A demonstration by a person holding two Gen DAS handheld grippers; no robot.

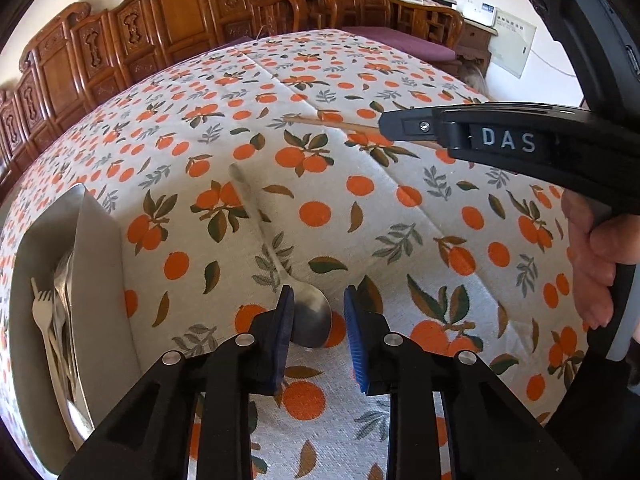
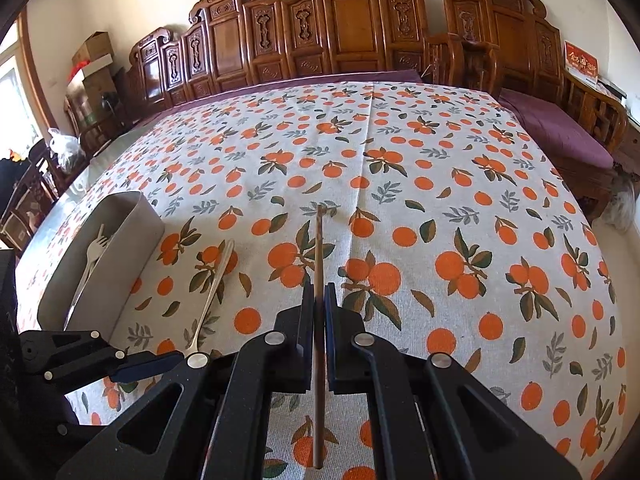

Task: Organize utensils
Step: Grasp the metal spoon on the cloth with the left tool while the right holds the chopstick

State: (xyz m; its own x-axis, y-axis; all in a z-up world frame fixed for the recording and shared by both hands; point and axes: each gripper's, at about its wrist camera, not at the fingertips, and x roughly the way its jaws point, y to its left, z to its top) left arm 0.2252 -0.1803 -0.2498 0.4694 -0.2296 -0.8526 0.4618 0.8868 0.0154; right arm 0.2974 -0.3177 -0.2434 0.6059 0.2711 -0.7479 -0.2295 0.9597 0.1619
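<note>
A metal spoon (image 1: 308, 316) lies on the orange-print tablecloth, its bowl between the blue pads of my open left gripper (image 1: 319, 300); it also shows in the right wrist view (image 2: 214, 280). My right gripper (image 2: 319, 292) is shut on a brown wooden chopstick (image 2: 319, 248) that points away over the table. In the left wrist view the right gripper (image 1: 404, 126) is at upper right with the chopstick (image 1: 328, 122) sticking out to the left. A grey utensil box (image 2: 132, 240) at the left holds a white plastic fork (image 2: 94, 256). The left gripper (image 2: 152, 362) shows at lower left.
The grey box (image 1: 102, 264) stands left of the left gripper and holds a white fork (image 1: 44, 312) and metal utensils. Carved wooden chairs (image 2: 340, 28) and a purple-cushioned bench (image 2: 560, 132) line the table's far side. Boxes (image 2: 94, 60) are stacked at far left.
</note>
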